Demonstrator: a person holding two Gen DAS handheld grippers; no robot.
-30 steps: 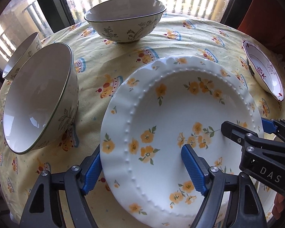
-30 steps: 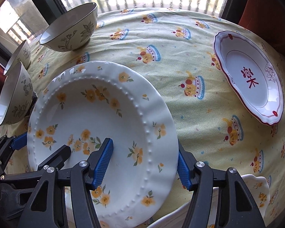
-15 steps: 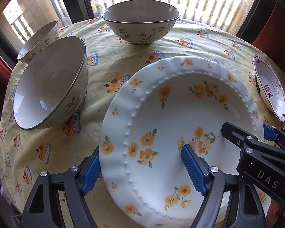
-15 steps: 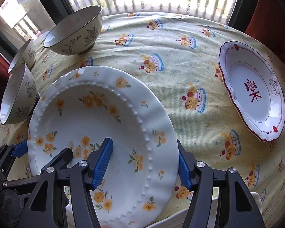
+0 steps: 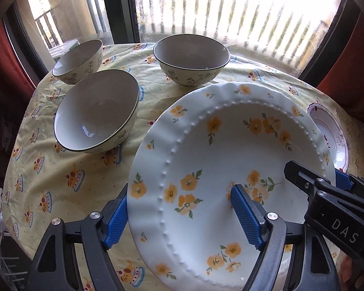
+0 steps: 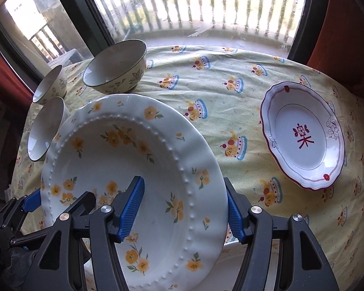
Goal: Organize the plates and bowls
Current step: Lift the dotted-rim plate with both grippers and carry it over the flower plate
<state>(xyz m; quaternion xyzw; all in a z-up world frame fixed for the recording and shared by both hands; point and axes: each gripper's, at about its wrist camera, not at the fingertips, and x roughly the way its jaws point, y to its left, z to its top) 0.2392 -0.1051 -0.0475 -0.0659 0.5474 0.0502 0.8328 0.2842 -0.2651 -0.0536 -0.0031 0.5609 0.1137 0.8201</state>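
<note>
A large white plate with yellow flowers [image 5: 230,150] [image 6: 123,160] hangs tilted above the table, gripped from both sides. My left gripper [image 5: 182,218] is shut on its left rim, one blue pad under the edge and one inside the well. My right gripper [image 6: 182,211] is shut on the opposite rim in the same way. Each gripper also shows in the other's view, the right gripper [image 5: 327,194] and the left gripper [image 6: 24,203]. Three cream bowls with dark rims stand at the far left: a near bowl [image 5: 97,114], a middle bowl [image 5: 191,58] and a small bowl [image 5: 80,60].
A smaller plate with a red rim and a red character [image 6: 303,135] lies on the right of the yellow patterned tablecloth [image 6: 218,92]. A white rim of another plate [image 6: 227,254] shows under the held one. Windows and red curtains stand behind the round table.
Both grippers have risen together with the flowered plate, so the table and bowls now look farther away. The grips on both rims are unchanged.
</note>
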